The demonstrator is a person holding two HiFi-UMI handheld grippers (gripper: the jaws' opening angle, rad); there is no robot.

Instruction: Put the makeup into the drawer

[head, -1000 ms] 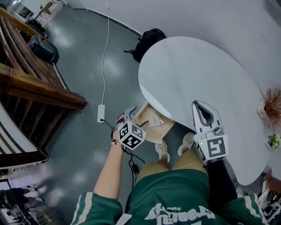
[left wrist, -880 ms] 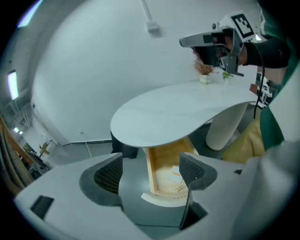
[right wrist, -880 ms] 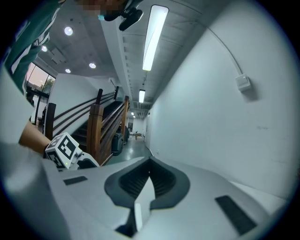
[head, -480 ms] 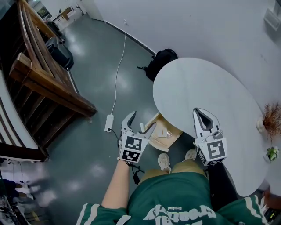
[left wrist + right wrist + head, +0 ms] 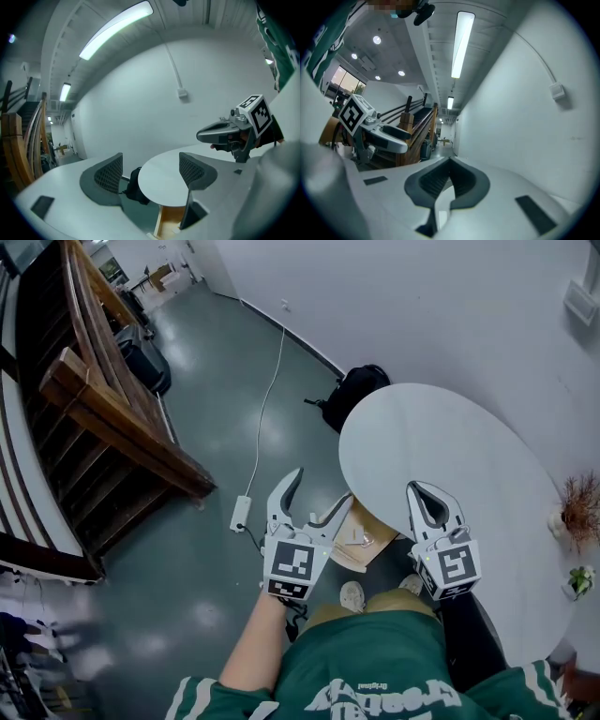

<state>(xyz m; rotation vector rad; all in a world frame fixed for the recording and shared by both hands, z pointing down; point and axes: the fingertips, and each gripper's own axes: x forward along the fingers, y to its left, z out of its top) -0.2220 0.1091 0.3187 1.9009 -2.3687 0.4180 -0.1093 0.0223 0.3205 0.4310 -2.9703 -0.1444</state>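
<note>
One round white bench (image 5: 441,456), one open pale wooden drawer (image 5: 352,554), one black backpack (image 5: 354,390) at upper centre, seemingly two small potted plants (image 5: 581,507) at the right edge.

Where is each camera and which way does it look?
Head view: on the person's head, looking down at floor, table and open drawer; shows left gripper, right gripper, green shirt.
Left gripper view: rides that gripper, faces along its open jaws at table; shows the right gripper.
Right gripper view: rides that gripper, faces along its shut jaws at wooden stairs; shows the left gripper.
Head and left gripper views share table and drawer.
</note>
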